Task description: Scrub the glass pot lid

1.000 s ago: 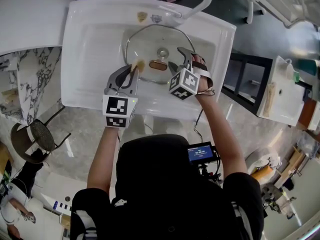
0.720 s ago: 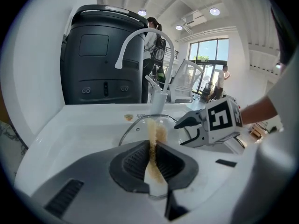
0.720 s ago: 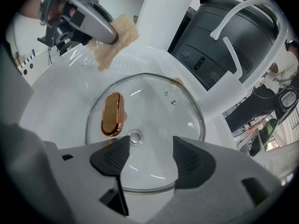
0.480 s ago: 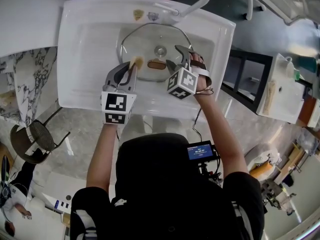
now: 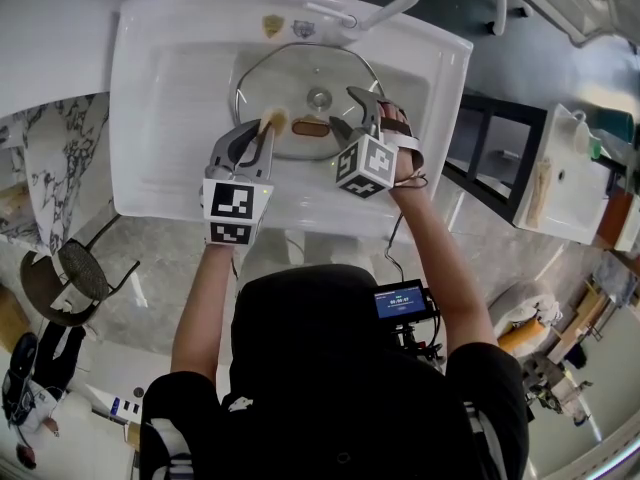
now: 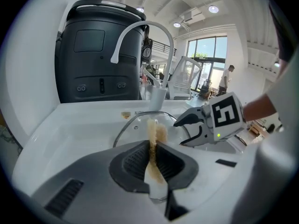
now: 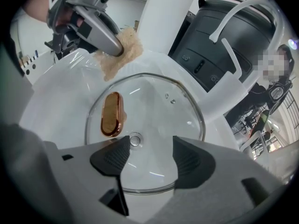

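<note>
A round glass pot lid (image 5: 305,93) (image 7: 145,148) (image 6: 140,125) with a metal rim lies in the white sink (image 5: 160,88), its copper-coloured handle (image 5: 309,127) (image 7: 112,114) facing up. My left gripper (image 5: 262,133) (image 6: 156,160) is shut on a tan scrub sponge (image 5: 274,122) (image 6: 156,134) (image 7: 122,50), held at the lid's left edge. My right gripper (image 5: 353,108) (image 7: 149,160) stands open just above the lid's right part, nothing between its jaws.
A white curved faucet (image 5: 385,8) (image 6: 140,31) (image 7: 243,17) arches over the sink's far rim. A dark bin-like appliance (image 6: 100,55) (image 7: 219,45) stands behind it. Marble floor and a chair (image 5: 65,278) lie to the left; a person (image 6: 226,78) stands far off.
The view has shifted slightly; both grippers and the lid keep nearly the same positions, the left gripper with the sponge edging a little along the lid's left rim.
</note>
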A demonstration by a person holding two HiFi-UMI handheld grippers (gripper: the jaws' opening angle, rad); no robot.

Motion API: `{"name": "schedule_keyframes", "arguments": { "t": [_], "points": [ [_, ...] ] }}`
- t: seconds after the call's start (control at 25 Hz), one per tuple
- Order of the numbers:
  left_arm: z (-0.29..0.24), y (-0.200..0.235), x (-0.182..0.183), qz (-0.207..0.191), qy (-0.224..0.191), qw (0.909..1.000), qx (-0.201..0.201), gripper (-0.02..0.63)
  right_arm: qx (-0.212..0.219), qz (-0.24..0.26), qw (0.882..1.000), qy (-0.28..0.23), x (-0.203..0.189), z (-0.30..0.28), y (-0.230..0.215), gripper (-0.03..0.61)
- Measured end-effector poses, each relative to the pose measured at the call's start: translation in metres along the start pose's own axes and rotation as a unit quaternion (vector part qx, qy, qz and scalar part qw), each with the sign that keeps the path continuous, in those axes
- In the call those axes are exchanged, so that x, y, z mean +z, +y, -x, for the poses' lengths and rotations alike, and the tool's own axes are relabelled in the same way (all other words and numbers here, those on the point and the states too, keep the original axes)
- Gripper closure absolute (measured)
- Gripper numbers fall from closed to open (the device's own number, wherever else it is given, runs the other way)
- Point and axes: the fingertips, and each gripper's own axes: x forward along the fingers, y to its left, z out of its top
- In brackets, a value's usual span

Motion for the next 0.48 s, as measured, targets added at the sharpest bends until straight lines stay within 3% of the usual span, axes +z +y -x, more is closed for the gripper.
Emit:
{"name": "schedule_keyframes", "arguments": {
  "t": [0.24,0.48],
  "points": [
    [-0.004,0.002,0.002,-0.014,0.003,0.9999,0.0,0.592,-0.004,-0.005,1.0,-0.002,-0.001,0.001,0.001,0.311],
    [-0.014,0.008,0.017,-0.077,0.001,0.997,-0.002,0.592,-0.004,-0.008,1.0,0.004,-0.002,0.0,0.001,0.314]
  ]
}}
